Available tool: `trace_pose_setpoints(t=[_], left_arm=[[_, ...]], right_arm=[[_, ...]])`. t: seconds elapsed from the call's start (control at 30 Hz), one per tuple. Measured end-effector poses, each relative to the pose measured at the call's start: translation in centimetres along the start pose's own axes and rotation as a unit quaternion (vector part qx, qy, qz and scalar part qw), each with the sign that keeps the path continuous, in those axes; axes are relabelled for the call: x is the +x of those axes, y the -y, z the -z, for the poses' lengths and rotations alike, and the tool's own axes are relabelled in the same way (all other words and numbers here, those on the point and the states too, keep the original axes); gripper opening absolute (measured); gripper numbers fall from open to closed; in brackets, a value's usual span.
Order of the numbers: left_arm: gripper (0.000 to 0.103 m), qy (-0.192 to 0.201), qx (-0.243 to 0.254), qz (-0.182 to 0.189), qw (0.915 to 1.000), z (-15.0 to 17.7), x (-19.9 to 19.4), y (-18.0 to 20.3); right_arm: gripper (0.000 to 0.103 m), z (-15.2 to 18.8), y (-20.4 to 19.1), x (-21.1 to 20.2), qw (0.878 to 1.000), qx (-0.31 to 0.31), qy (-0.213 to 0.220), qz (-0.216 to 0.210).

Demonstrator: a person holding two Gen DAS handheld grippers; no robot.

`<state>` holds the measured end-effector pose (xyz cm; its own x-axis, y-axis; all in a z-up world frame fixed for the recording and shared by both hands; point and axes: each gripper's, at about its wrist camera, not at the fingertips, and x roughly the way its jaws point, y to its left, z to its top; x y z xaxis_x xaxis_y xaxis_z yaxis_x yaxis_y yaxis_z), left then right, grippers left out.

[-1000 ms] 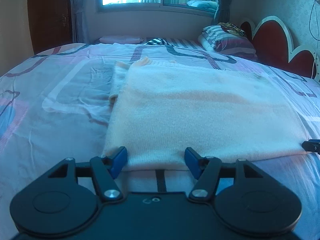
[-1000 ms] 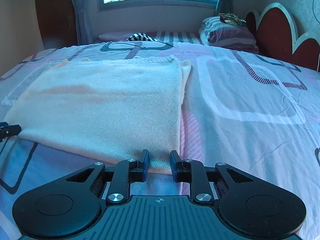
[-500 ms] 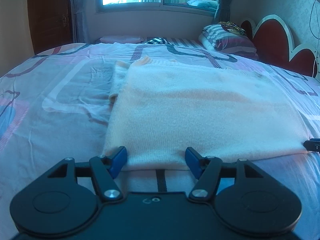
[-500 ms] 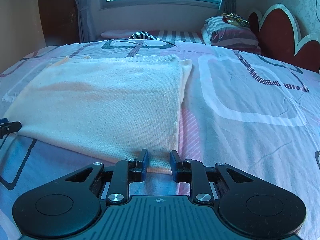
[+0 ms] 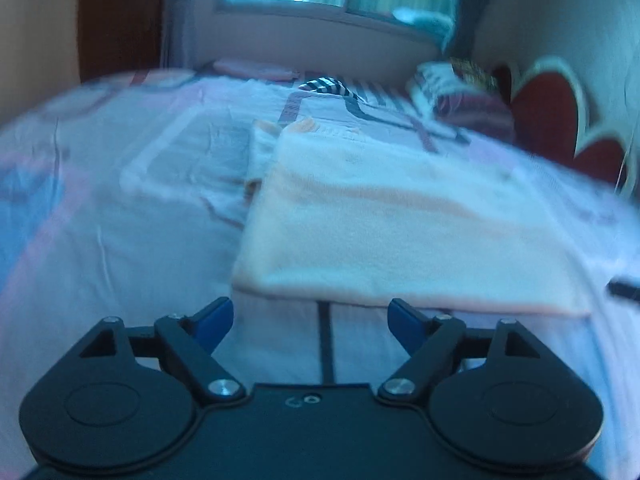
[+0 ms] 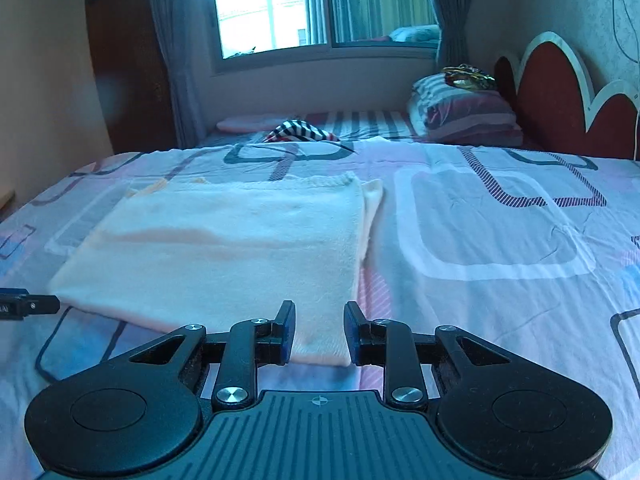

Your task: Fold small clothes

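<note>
A pale peach knitted garment (image 5: 400, 232) lies folded flat on the bed; it also shows in the right wrist view (image 6: 224, 256). My left gripper (image 5: 310, 320) is open and empty, just short of the garment's near left corner, not touching it. My right gripper (image 6: 319, 320) is open, its fingers either side of the garment's near right corner, apart from the cloth. The left gripper's tip shows at the left edge of the right wrist view (image 6: 24, 305). The left wrist view is blurred.
The bed sheet (image 6: 500, 248) is pink and lilac with square patterns. Striped pillows (image 6: 464, 116) lie by the red headboard (image 6: 560, 92) at the far right. A striped cloth (image 6: 300, 130) lies at the far end under the window (image 6: 320, 8).
Both grippers have lifted and pulled back from the garment's near edge. The left gripper moved fast and its view is now blurred. The garment stays flat.
</note>
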<state>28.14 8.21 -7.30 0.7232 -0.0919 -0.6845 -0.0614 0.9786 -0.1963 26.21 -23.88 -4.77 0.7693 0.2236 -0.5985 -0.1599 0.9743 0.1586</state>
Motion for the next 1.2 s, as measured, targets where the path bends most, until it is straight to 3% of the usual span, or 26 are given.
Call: trace_pose_setpoints(t=[0.07, 0.1, 0.2, 0.27, 0.37, 0.43, 0.5, 0.7, 0.8, 0.83, 0.87, 0.93, 1.03, 1.1, 1.13, 1.17, 1.2], left_arm=[[0.056, 0.002, -0.089, 0.023, 0.9958, 0.8, 0.2, -1.4], [0.053, 0.004, -0.132, 0.026, 0.9908, 1.2, 0.5, -2.1], [0.052, 0.027, -0.271, 0.064, 0.9602, 2.1, 1.4, -4.2], [0.052, 0.035, -0.313, 0.071, 0.9464, 2.1, 2.2, -4.7], [0.052, 0.048, -0.337, 0.075, 0.9371, 1.4, 3.6, -4.9], [0.052, 0.056, -0.347, 0.073, 0.9333, 0.7, 4.6, -4.9], [0.052, 0.066, -0.357, 0.073, 0.9291, 0.2, 5.4, -5.0], [0.051, 0.102, -0.371, 0.055, 0.9213, -0.9, 7.0, -4.4], [0.037, 0.106, -0.374, 0.044, 0.9204, -1.4, 7.7, -4.1], [0.025, 0.102, -0.379, 0.042, 0.9190, -1.3, 8.0, -4.3], [0.006, 0.097, -0.385, 0.040, 0.9170, -1.3, 8.2, -4.5], [0.005, 0.097, -0.400, 0.048, 0.9103, -0.9, 8.2, -4.9], [0.005, 0.132, -0.366, 0.060, 0.9192, -0.9, 6.5, -4.2], [0.006, 0.142, -0.361, 0.062, 0.9197, -0.5, 6.2, -4.1], [0.010, 0.132, -0.362, 0.050, 0.9212, -0.4, 6.6, -4.2], [0.023, 0.118, -0.372, 0.037, 0.9199, -0.3, 7.0, -4.4], [0.023, 0.115, -0.387, 0.047, 0.9135, -0.1, 7.3, -4.9]], right_arm=[[0.026, -0.1, -0.6, 0.4, 1.000, 0.002, -0.002, -0.019], [0.025, -0.3, -1.0, 0.8, 1.000, 0.006, -0.005, -0.030], [0.023, -1.0, -2.6, 2.1, 0.999, -0.002, -0.013, -0.049], [0.022, -1.5, -3.4, 3.0, 0.998, -0.006, -0.011, -0.064], [0.021, -2.7, -3.9, 5.1, 0.997, -0.001, -0.017, -0.075], [0.006, -3.6, -4.1, 6.8, 0.996, 0.005, -0.021, -0.085], [0.000, -4.6, -4.5, 8.5, 0.995, 0.008, -0.026, -0.093], [0.000, -7.1, -5.7, 13.3, 0.993, 0.011, -0.025, -0.113], [0.000, -7.6, -5.8, 15.1, 0.992, 0.017, -0.030, -0.118], [0.000, -7.7, -5.9, 15.6, 0.992, 0.017, -0.032, -0.119], [0.000, -7.7, -5.9, 16.0, 0.992, 0.016, -0.035, -0.120], [0.000, -7.6, -6.0, 16.4, 0.992, 0.015, -0.036, -0.123], [0.000, -7.4, -6.1, 16.7, 0.990, 0.012, -0.032, -0.137], [0.000, -6.8, -6.5, 18.0, 0.991, -0.001, -0.050, -0.124], [0.000, -6.6, -6.4, 18.2, 0.991, 0.002, -0.045, -0.124], [0.000, -6.7, -6.3, 18.3, 0.991, 0.003, -0.047, -0.124], [0.000, -6.8, -6.4, 18.3, 0.991, 0.002, -0.050, -0.123]])
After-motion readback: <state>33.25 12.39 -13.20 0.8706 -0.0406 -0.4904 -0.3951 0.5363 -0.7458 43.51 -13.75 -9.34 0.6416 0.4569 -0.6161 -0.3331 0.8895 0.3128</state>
